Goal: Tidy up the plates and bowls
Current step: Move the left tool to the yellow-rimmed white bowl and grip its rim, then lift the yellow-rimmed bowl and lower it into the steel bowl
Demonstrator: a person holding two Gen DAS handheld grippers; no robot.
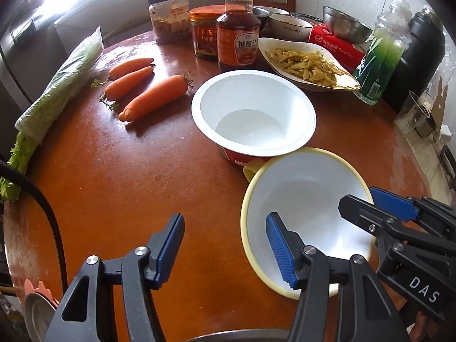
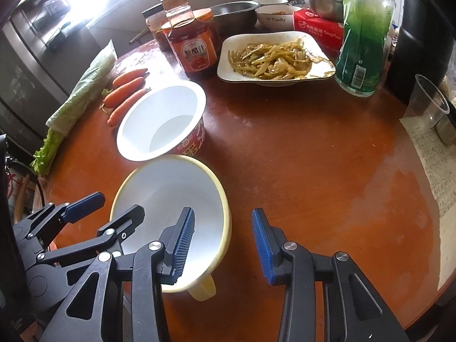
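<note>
A white bowl with a yellow rim and a small handle [image 1: 307,199] [image 2: 171,193] sits on the round red-brown table. My left gripper [image 1: 225,248] [image 2: 111,205] straddles its left rim, one pad inside and one outside, jaws apart and not pressing. My right gripper [image 2: 222,242] [image 1: 367,199] straddles the opposite rim the same way, open. Just behind stands an empty white tub with a red outside [image 1: 253,114] [image 2: 162,119]. Farther back are a white plate of stir-fried strips [image 1: 307,62] [image 2: 273,57], a "Family" bowl [image 1: 290,27] and steel bowls [image 1: 346,24].
Three carrots [image 1: 142,91] and bagged celery [image 1: 57,91] lie at the left. A sauce bottle [image 1: 238,37] and jars stand at the back, with a red tissue pack [image 1: 333,42], a green bottle [image 1: 382,57] and a black flask [image 1: 421,51] on the right. A plastic cup [image 2: 427,105] stands near the right edge.
</note>
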